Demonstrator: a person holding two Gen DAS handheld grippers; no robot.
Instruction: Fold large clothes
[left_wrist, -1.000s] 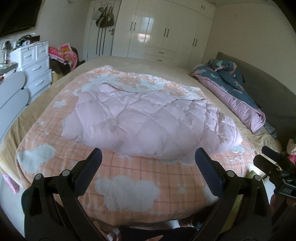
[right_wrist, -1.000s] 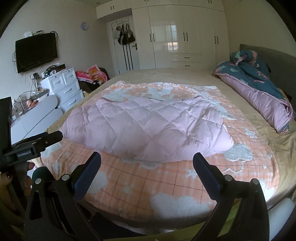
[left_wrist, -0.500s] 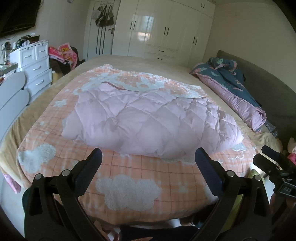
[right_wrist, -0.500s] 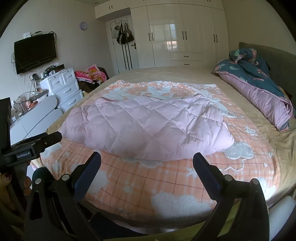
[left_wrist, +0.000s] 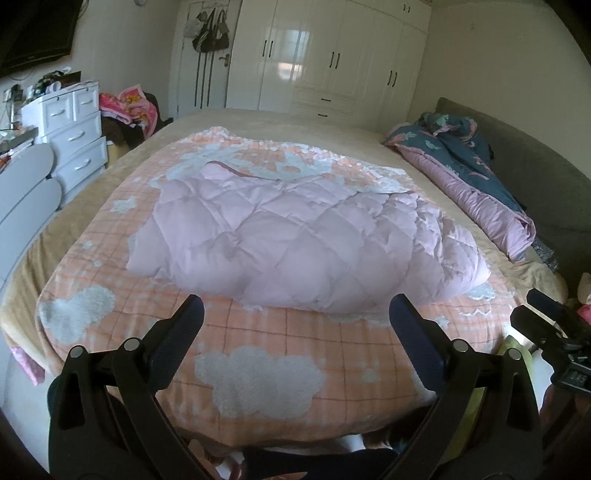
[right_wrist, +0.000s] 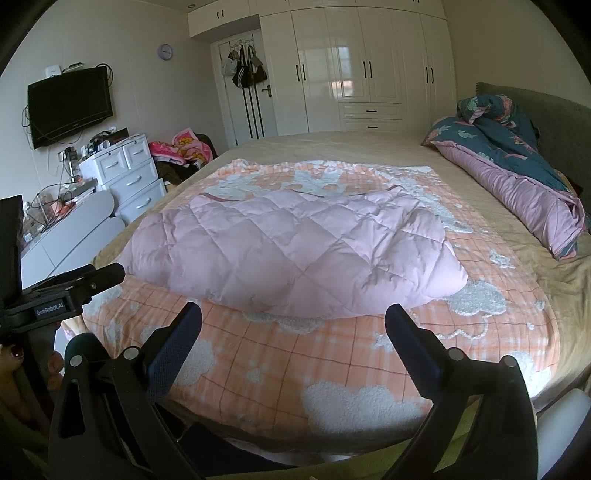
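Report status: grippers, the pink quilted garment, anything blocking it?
Left hand-held gripper open, empty. Right hand-held gripper open, empty. Pink quilted garment lying loosely on the orange cloud blanket, untouched. Nothing on it.

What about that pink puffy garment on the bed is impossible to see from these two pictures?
- Pink quilted garment: sleeves, front and fastening hidden in both views; it lies bunched over itself.
- Its far edge: right wrist view, hidden behind its own bulk.
- Orange cloud blanket: near edge cut off behind the open jaws of the right gripper.
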